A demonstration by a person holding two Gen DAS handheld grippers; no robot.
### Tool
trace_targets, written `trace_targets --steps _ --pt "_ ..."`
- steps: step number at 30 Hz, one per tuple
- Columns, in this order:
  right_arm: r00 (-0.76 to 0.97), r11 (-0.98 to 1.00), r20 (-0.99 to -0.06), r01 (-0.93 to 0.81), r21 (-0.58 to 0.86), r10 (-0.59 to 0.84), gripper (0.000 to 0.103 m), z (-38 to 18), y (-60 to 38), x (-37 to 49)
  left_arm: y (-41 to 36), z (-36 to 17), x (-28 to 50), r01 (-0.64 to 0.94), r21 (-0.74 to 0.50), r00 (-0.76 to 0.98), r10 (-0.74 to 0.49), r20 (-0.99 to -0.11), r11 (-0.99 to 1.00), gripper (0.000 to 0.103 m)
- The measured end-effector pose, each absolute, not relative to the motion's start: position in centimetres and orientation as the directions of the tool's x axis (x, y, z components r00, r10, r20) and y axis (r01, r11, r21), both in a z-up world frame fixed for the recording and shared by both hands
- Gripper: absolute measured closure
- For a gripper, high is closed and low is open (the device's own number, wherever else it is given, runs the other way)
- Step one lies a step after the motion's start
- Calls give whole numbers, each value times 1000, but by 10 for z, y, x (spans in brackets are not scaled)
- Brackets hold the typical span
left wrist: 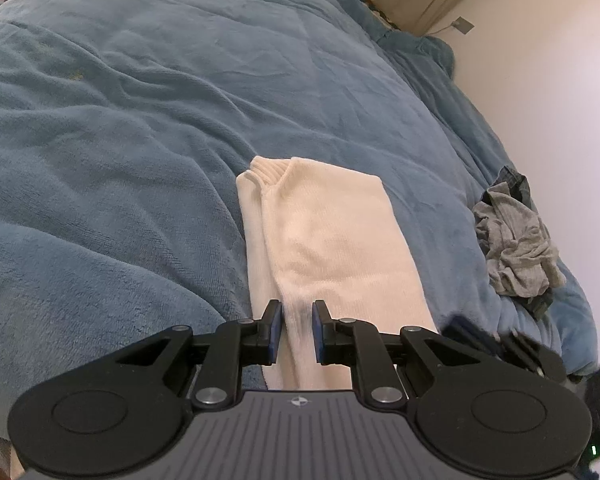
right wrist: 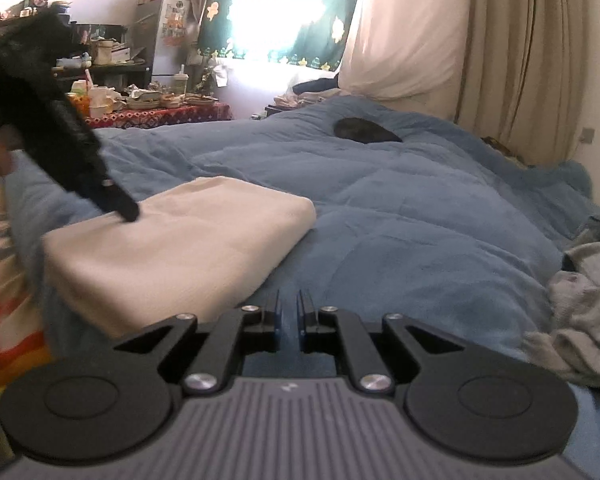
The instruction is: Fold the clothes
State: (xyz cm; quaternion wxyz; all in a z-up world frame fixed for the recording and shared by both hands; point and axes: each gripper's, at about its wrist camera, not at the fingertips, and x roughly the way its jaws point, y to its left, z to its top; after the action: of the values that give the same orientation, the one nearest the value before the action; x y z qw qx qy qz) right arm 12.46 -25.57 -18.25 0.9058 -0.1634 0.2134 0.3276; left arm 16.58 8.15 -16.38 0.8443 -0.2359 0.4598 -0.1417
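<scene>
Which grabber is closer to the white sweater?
Left. The left gripper is right on the sweater, fingertips pressing its near end. The right gripper is beside it, over the blanket, holding nothing.

A: What is carrying everything here?

B: A bed [left wrist: 140, 120], and a rumpled blue blanket [right wrist: 400, 232] is covering it from edge to edge.

A: And what is lying directly on that blanket?

B: 3 things are showing. A folded cream sweater [left wrist: 324, 248] is lying flat near the front edge, its ribbed collar pointing toward the far end. A crumpled grey garment [left wrist: 516, 252] is sitting in a heap to the right, well apart from the sweater. A dark patch [right wrist: 366, 130] is resting near the far end; what it is cannot be told.
</scene>
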Motion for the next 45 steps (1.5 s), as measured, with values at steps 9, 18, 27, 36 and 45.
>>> trace_targets --steps 9,18,27,36,45 --pt "653 681 -487 -716 -150 580 98 -186 -245 103 81 -164 165 23 -521 533 -452 -716 853 89" --pt "617 654 -529 -742 -144 583 97 -180 -263 51 83 -165 160 22 -536 532 -464 -708 844 88" --pt "703 796 -522 -601 -73 483 83 -152 -279 46 85 -153 137 54 -530 543 -470 -696 847 85" --pt "699 844 -557 -536 8 449 81 -134 -264 62 84 -176 115 68 -590 545 -525 -653 804 88" --pt "693 844 -582 -535 -20 426 62 -117 -244 67 98 -190 90 59 -648 519 -578 -630 759 91"
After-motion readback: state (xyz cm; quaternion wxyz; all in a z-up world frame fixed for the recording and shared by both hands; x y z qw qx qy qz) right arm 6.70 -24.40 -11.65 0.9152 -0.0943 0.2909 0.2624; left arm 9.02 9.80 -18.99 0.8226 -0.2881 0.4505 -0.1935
